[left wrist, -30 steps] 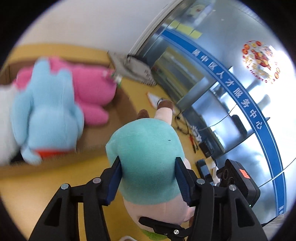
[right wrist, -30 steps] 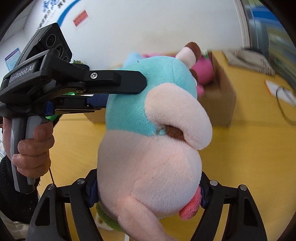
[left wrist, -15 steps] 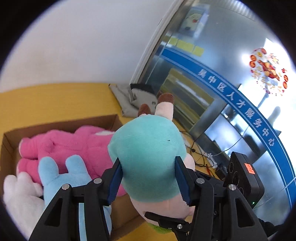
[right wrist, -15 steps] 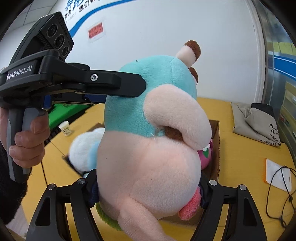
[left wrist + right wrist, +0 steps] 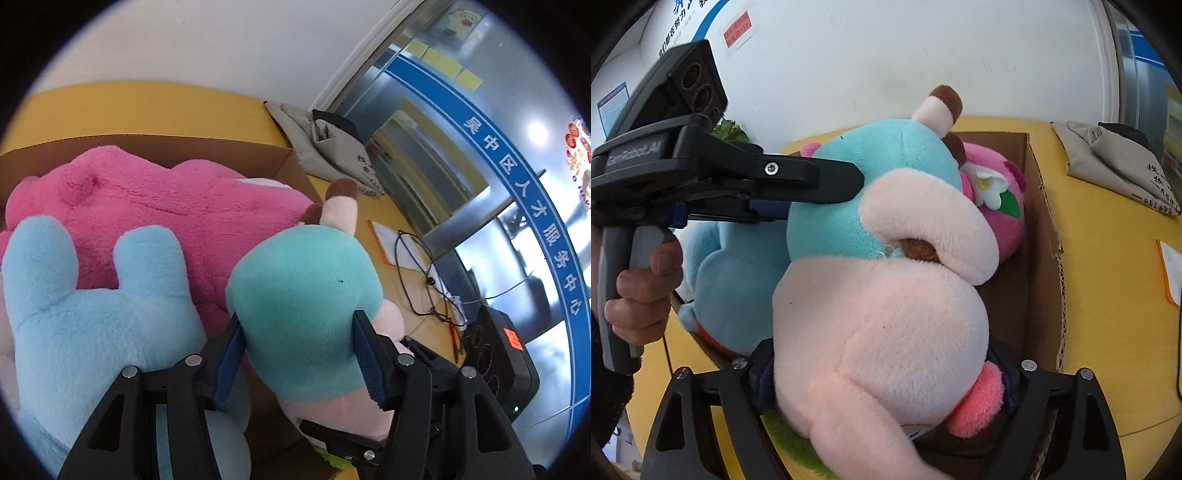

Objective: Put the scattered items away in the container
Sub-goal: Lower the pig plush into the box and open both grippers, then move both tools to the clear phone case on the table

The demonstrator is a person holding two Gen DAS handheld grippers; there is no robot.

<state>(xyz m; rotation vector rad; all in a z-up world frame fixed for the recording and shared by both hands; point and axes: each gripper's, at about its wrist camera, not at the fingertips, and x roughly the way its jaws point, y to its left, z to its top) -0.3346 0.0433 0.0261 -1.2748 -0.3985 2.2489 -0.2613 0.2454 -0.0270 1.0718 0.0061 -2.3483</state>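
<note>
Both grippers hold one plush toy with a teal head (image 5: 303,295) and a pale pink body (image 5: 882,332). My left gripper (image 5: 295,350) is shut on the teal head. My right gripper (image 5: 882,373) is shut on the pink body. The toy hangs over the right end of the open cardboard box (image 5: 229,155), partly inside it (image 5: 1045,229). In the box lie a pink plush (image 5: 177,206) and a light blue plush (image 5: 85,314); both also show in the right wrist view, the pink plush (image 5: 997,206) and the blue one (image 5: 735,280).
The box stands on a yellow table (image 5: 1108,295). A folded grey cloth bag (image 5: 332,147) lies beyond the box. A paper sheet with black cables (image 5: 410,254) lies to the right. A white wall is behind, glass doors on the right.
Both grippers have carried the plush toy down and forward, from above the table to over the box's right end. The plush toys in the box now appear much closer.
</note>
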